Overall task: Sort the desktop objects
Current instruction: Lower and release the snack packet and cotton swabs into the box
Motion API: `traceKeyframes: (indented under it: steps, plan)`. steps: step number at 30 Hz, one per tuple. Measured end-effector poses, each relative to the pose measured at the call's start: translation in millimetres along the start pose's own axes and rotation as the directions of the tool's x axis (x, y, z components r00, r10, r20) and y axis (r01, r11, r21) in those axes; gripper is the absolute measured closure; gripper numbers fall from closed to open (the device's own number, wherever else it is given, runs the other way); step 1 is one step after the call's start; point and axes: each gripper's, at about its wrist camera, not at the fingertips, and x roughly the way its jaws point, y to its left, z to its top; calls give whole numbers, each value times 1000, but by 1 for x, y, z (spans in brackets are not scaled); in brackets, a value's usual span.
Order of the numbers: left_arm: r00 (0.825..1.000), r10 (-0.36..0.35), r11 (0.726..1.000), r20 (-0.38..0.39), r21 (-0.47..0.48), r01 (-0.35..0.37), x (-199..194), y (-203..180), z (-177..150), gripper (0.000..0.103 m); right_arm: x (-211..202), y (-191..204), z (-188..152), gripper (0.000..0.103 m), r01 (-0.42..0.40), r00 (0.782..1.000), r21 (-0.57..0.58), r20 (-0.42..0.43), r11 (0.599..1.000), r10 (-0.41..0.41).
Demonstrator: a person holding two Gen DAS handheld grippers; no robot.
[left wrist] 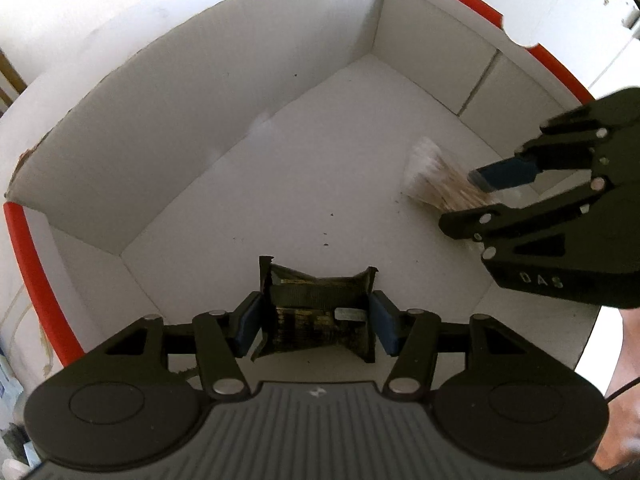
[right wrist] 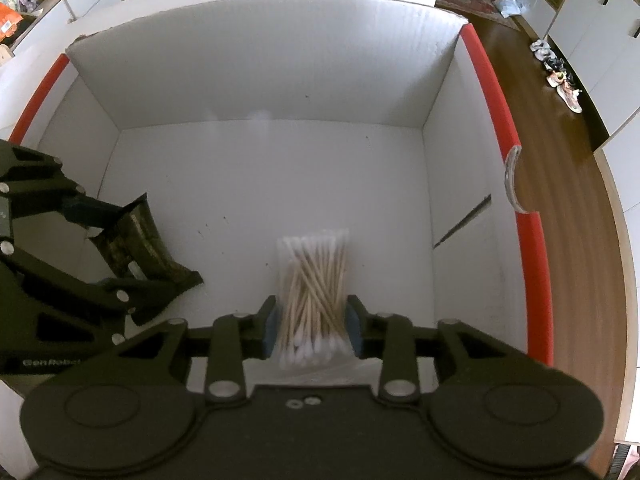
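Inside one white box (right wrist: 256, 80): one dark packet (left wrist: 320, 312), one swab bag (right wrist: 312, 292)

Both wrist cameras looked steeply down, close, into one white box (left wrist: 224, 128); each view caught the other gripper at its edge, sharing the floor.

Inside the white box (right wrist: 256, 80), open floor runs toward twelve o'clock; cotton swabs (right wrist: 314, 280) and dark packet (right wrist: 140, 240) crowd six and nine.
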Motion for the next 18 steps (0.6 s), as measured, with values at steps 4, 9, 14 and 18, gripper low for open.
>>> traceKeyframes:
  steps: [4, 9, 14, 18]
  plan:
    - [1000, -14, 1000, 17, 3, 13, -3, 1, -2, 39, -2, -1, -2, 65, -5, 1000, 10, 5, 1000, 5]
    - [998, -27, 1000, 48, -1, 27, -11, 0, -5, 31, -11, -2, -5, 64, -7, 1000, 25, 27, 1000, 6]
    - [996, -30, 999, 89, -12, 31, -23, 1, -10, 31, -26, -4, -9, 64, -12, 998, 40, 68, 999, 9]
    - [991, -28, 999, 130, -27, 32, -37, 3, -15, 31, -42, -4, -8, 64, -17, 995, 74, 100, 997, 10]
